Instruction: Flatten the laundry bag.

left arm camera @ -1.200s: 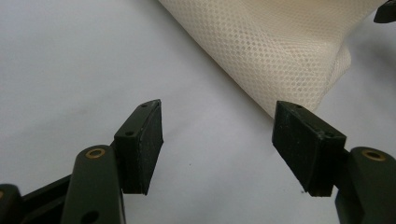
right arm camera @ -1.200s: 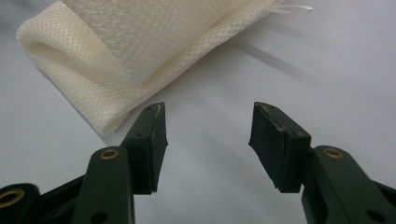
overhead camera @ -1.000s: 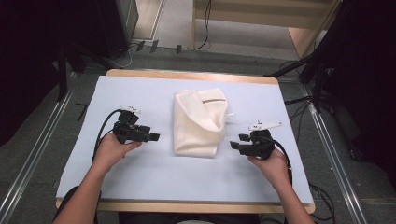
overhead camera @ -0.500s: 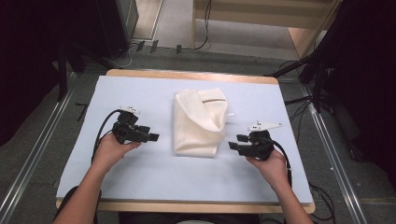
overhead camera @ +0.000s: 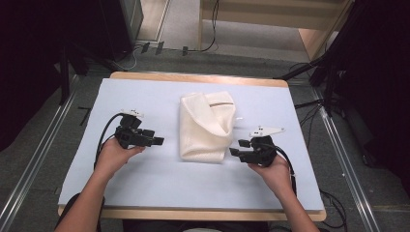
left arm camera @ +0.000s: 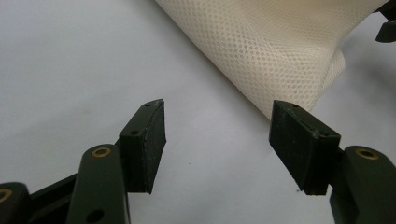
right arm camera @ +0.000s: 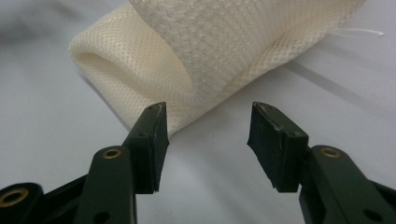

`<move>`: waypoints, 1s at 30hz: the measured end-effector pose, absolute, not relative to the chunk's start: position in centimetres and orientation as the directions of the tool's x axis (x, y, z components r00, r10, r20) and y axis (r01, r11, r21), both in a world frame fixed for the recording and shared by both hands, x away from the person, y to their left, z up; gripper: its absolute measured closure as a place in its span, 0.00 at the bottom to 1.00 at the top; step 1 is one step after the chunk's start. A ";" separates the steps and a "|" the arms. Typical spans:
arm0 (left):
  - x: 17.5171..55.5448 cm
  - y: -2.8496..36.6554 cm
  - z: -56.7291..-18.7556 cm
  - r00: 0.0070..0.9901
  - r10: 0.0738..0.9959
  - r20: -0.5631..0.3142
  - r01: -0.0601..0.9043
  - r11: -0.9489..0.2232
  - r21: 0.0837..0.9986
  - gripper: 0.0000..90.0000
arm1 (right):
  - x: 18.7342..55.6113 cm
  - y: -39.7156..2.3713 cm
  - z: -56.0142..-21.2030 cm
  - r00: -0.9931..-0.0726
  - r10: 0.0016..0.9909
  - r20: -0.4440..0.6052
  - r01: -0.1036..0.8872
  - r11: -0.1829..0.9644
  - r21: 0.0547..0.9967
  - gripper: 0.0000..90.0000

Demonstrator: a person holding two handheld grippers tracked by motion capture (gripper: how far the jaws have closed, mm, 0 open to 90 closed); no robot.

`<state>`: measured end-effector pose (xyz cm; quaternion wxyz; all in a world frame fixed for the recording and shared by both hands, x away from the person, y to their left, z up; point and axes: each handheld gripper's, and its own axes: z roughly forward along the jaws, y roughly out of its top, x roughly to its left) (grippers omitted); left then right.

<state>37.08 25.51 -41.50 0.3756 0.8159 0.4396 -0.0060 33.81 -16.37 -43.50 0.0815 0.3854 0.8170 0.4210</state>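
Slightly closer to the folded mesh bag than a second ago, the right hand-held gripper is seen with jaws parted, the bag's rolled edge just beyond them. Left of the bag, the left hand-held gripper is held released, its corner just past its far jaw. Beneath lies the white-covered bench.

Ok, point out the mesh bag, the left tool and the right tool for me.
mesh bag (overhead camera: 205,128), high view, middle of the folded cloth.
left tool (overhead camera: 160,141), high view, between its open tips.
right tool (overhead camera: 233,151), high view, between its open tips.
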 end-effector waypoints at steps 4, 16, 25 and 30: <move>37.0 25.7 -41.5 0.609 0.716 -0.342 0.723 -0.323 0.611 0.42 | 34.0 -16.1 -43.5 -0.688 0.693 0.213 0.567 0.332 0.754 0.61; 36.5 26.1 -41.5 0.597 0.723 -0.347 0.731 -0.314 0.605 0.43 | 34.9 -15.7 -43.4 -0.684 0.682 0.259 0.583 0.298 0.756 0.84; 36.2 26.6 -41.4 0.584 0.730 -0.355 0.734 -0.288 0.615 0.43 | 35.3 -14.6 -42.7 -0.708 0.666 0.237 0.551 0.310 0.775 0.91; 35.9 26.9 -41.1 0.580 0.732 -0.358 0.732 -0.275 0.624 0.44 | 35.5 -13.6 -42.1 -0.726 0.652 0.218 0.523 0.318 0.791 0.92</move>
